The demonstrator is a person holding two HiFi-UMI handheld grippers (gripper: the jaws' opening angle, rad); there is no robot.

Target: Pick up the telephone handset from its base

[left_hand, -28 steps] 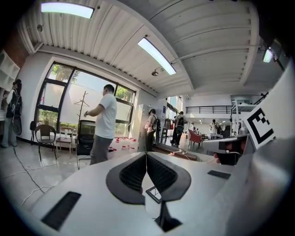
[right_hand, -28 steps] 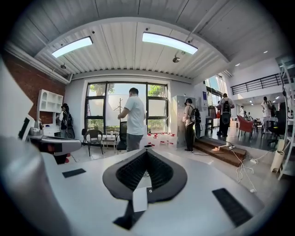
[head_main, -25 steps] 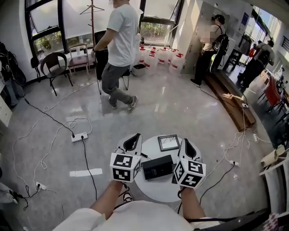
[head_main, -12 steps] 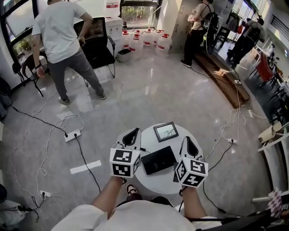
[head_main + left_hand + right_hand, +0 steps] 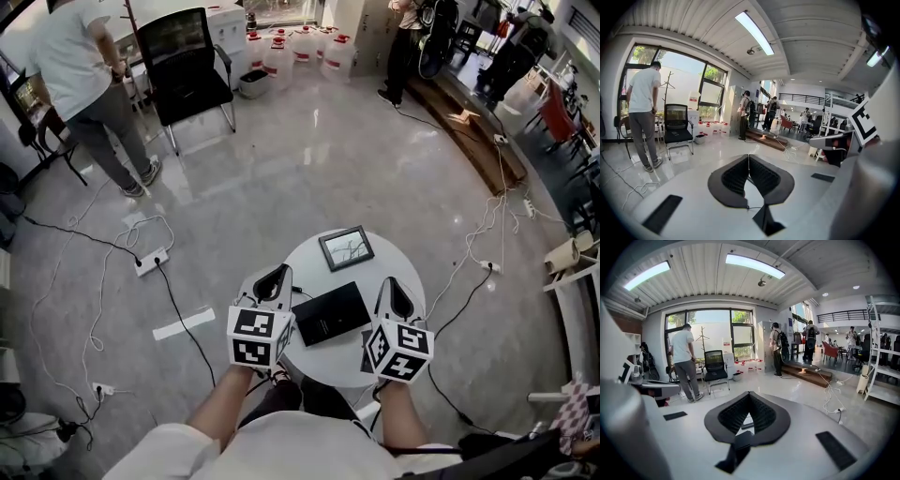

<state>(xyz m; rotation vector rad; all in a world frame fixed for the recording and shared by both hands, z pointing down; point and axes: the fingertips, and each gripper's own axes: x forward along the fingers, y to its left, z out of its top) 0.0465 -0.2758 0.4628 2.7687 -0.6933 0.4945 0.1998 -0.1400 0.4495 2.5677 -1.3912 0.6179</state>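
The black telephone (image 5: 328, 314) lies flat on the small round white table (image 5: 403, 267); from above I cannot tell its handset from its base. My left gripper (image 5: 275, 277) hovers just left of the phone, its jaws shut with nothing between them, as the left gripper view (image 5: 748, 158) also shows. My right gripper (image 5: 392, 291) hovers just right of the phone, also shut and empty; the right gripper view (image 5: 749, 395) shows its pads meeting. Both point away from me, past the phone's sides.
A small framed picture (image 5: 345, 247) lies on the table's far side. Cables and a power strip (image 5: 150, 262) trail over the floor to the left. A black chair (image 5: 183, 56) and a person in a white shirt (image 5: 80, 66) are farther off, and more cables (image 5: 487, 225) run to the right.
Both grippers have sunk toward the table beside the phone. My view has tipped further down. The person in the white shirt has walked off to the left.
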